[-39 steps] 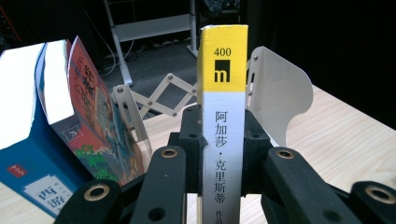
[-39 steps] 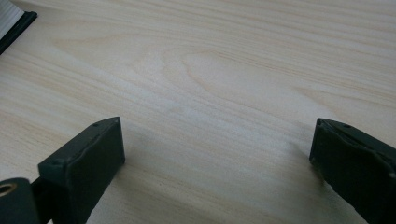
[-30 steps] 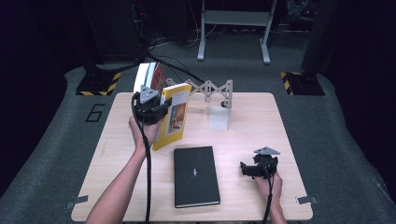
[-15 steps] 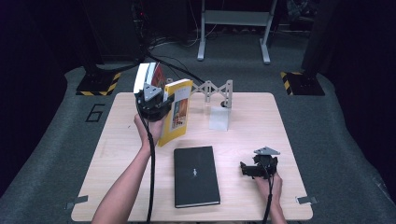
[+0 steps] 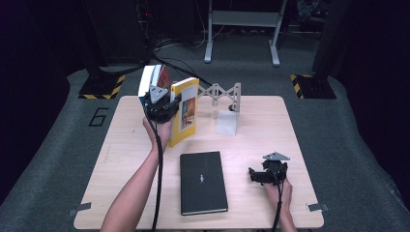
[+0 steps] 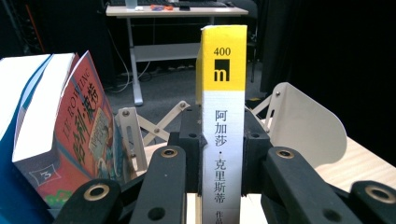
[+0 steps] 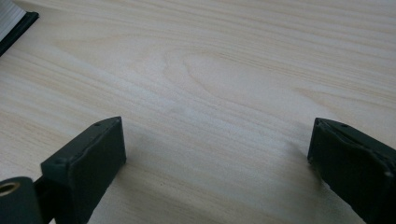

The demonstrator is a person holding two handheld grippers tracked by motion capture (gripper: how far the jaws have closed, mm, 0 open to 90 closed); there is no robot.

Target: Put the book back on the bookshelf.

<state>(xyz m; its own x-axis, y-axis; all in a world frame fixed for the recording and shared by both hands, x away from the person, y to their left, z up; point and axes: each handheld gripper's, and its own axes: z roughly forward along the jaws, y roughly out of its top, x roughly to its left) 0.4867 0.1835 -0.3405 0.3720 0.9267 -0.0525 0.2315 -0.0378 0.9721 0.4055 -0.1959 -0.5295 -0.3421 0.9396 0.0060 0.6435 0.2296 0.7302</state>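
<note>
Right now your left claw [image 5: 167,104] is clamped on the yellow book [image 5: 186,110] — in the left gripper view the two black jaws press against either side of its spine [image 6: 223,140], which stands upright with a yellow band at the top and white below. In the high view that book sits in the upper left part of the surface [image 5: 251,140], held nearly upright with its lower corner close to the wood, just right of your left hand [image 5: 159,130].

Just to the left of it, at the far left edge of the surface, stand other books [image 5: 152,79]; in the left gripper view one with a red-orange cover [image 6: 79,140] leans beside a blue one [image 6: 9,154]. Behind the yellow book is a white folding rack [image 5: 222,92], its rounded end plate [image 6: 303,123] showing at the right of the left gripper view.

A black book [image 5: 202,181] lies flat in the lower middle of the high view, well apart from the yellow one.

Your right claw [image 5: 255,175] rests low at the lower right of the surface, jaws spread wide apart with bare wood [image 7: 219,93] between them — nothing gripped.
</note>
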